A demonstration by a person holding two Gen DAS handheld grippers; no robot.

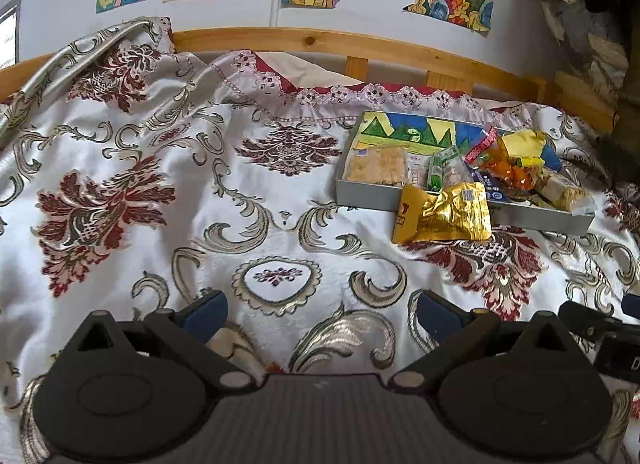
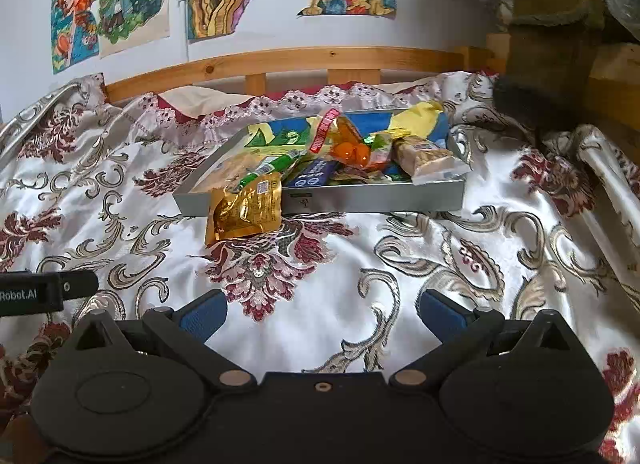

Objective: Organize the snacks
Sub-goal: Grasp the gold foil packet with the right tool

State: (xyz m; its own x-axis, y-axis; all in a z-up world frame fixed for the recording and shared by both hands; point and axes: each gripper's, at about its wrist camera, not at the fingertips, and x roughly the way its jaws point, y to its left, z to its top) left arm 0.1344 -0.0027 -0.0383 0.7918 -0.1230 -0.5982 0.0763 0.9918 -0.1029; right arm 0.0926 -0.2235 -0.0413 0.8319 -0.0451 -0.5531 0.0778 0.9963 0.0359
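A shallow grey box (image 1: 370, 192) (image 2: 360, 199) with a colourful drawing inside lies on the bed and holds several wrapped snacks. A gold foil packet (image 1: 448, 215) (image 2: 244, 209) hangs over the box's front wall and rests partly on the bedspread. An orange-filled bag (image 2: 352, 149) (image 1: 504, 165) and a cereal bar (image 2: 428, 159) lie in the box. My left gripper (image 1: 320, 314) is open, low over the bedspread, left of and nearer than the box. My right gripper (image 2: 322, 314) is open too, in front of the box, with nothing between its fingers.
A patterned satin bedspread (image 1: 180, 191) (image 2: 440, 256) covers the bed in folds. A wooden rail (image 1: 360, 47) (image 2: 320, 57) and a wall with drawings stand behind. The other gripper's body shows at the right edge (image 1: 600, 328) and the left edge (image 2: 40, 292).
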